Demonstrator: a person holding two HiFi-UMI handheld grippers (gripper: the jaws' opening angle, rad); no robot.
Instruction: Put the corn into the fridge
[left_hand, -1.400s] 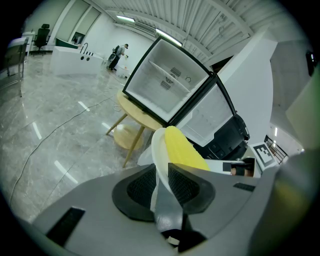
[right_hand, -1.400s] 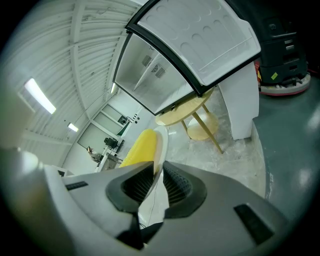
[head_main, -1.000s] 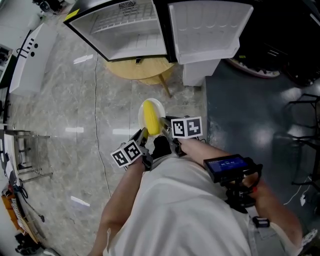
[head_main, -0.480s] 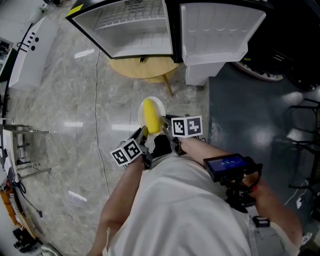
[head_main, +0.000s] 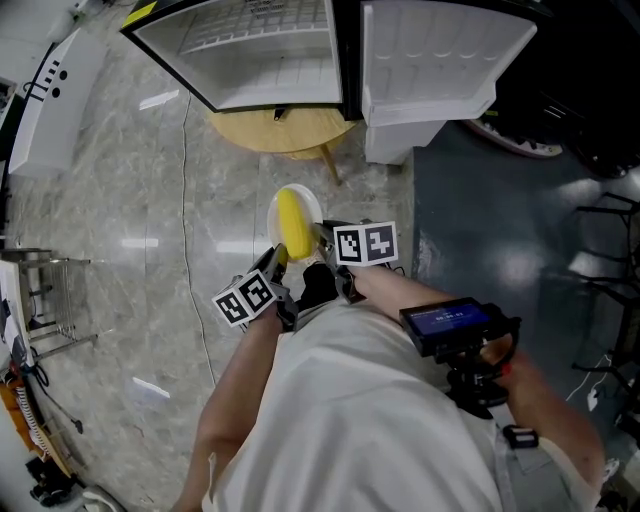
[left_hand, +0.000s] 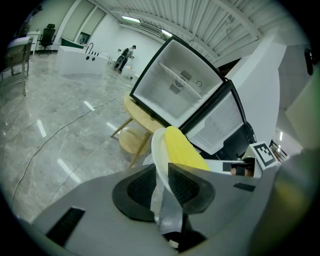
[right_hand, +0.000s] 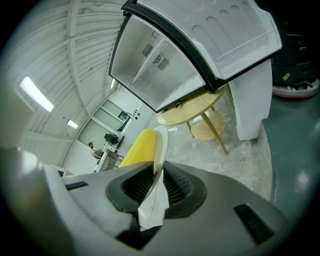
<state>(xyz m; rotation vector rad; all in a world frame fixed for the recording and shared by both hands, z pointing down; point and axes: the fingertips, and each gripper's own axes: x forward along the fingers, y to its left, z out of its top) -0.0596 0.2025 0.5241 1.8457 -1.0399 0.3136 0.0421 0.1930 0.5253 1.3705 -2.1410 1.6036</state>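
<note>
A yellow corn cob (head_main: 292, 222) lies on a small white plate (head_main: 276, 206), held in the air in front of the person. My left gripper (head_main: 278, 262) is shut on the plate's near-left rim (left_hand: 159, 165). From the right, my right gripper (head_main: 325, 248) is shut on the plate's rim (right_hand: 159, 150). The corn (left_hand: 182, 148) shows just past the left jaws, and the corn (right_hand: 137, 147) also lies left of the right jaws. The fridge (head_main: 260, 55) stands ahead with its door (head_main: 435, 55) swung open to the right; its white inside shows a wire shelf.
A round wooden stool (head_main: 285, 132) stands under the fridge's front edge. A cable (head_main: 188, 220) runs along the marble floor on the left. A metal rack (head_main: 40, 300) stands at the far left. Dark floor and black equipment (head_main: 560, 90) lie to the right.
Both grippers with the plate and corn have shifted slightly up and left in the head view, a little closer to the stool and the fridge. The grips are unchanged.
</note>
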